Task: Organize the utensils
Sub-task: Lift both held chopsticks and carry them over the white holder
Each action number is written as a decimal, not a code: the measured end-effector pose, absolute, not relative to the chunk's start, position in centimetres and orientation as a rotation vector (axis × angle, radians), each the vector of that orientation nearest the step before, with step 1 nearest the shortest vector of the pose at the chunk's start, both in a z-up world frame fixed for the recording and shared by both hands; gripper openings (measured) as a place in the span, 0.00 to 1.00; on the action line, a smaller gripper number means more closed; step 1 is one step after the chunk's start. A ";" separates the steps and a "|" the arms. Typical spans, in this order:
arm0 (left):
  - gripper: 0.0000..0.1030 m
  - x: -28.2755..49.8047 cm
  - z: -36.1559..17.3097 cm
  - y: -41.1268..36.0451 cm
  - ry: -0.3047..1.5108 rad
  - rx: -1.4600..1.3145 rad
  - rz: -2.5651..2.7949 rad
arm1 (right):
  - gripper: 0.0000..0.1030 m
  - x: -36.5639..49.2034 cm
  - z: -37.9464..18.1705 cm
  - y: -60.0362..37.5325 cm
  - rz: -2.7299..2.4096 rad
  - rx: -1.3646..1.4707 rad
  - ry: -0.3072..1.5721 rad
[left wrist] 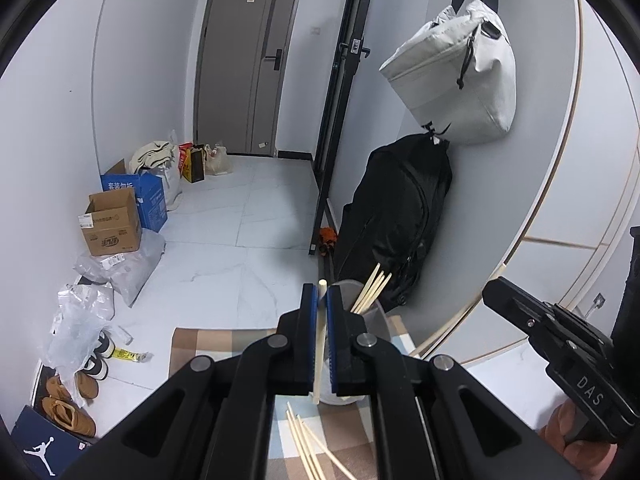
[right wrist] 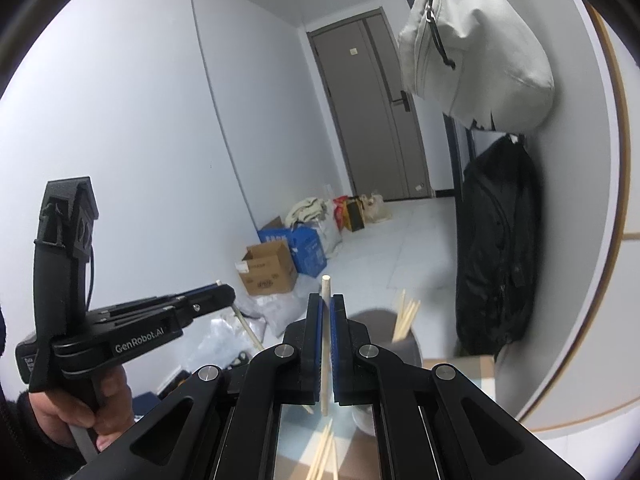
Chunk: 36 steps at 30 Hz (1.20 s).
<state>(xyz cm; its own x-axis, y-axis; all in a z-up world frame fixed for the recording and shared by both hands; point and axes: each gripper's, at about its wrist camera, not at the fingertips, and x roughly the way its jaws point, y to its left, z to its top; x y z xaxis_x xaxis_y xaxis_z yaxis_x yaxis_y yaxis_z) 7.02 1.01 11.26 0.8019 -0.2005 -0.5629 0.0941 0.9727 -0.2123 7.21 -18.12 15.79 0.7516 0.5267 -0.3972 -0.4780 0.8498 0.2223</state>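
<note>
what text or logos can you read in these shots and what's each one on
"DAS": side of the right gripper
"GenRobot.AI": side of the left gripper
Jumping-figure logo, no words: dark blue shoebox
Chinese print on the blue carton and brown cardboard box: too blurred to read

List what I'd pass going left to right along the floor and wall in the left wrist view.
Tan shoes → brown cardboard box → blue box → grey door → black bag → right gripper.

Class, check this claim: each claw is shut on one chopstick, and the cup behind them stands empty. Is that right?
Not quite. The cup is not empty: several chopsticks already stand in it, as the left wrist view shows. The rest holds: the left claw and right claw each grip one chopstick.
</note>
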 end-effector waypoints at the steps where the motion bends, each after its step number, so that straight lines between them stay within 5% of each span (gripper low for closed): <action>1: 0.01 7.2 11.6 1.0 0.622 -0.180 -0.166 | 0.03 7.6 16.2 -18.2 0.549 0.113 0.462; 15: 0.01 11.2 14.0 0.6 0.627 -0.186 -0.200 | 0.03 13.2 19.3 -18.5 0.531 0.138 0.451; 36: 0.01 16.2 11.4 -1.2 0.702 -0.126 -0.223 | 0.03 18.4 16.1 -17.4 0.507 0.063 0.501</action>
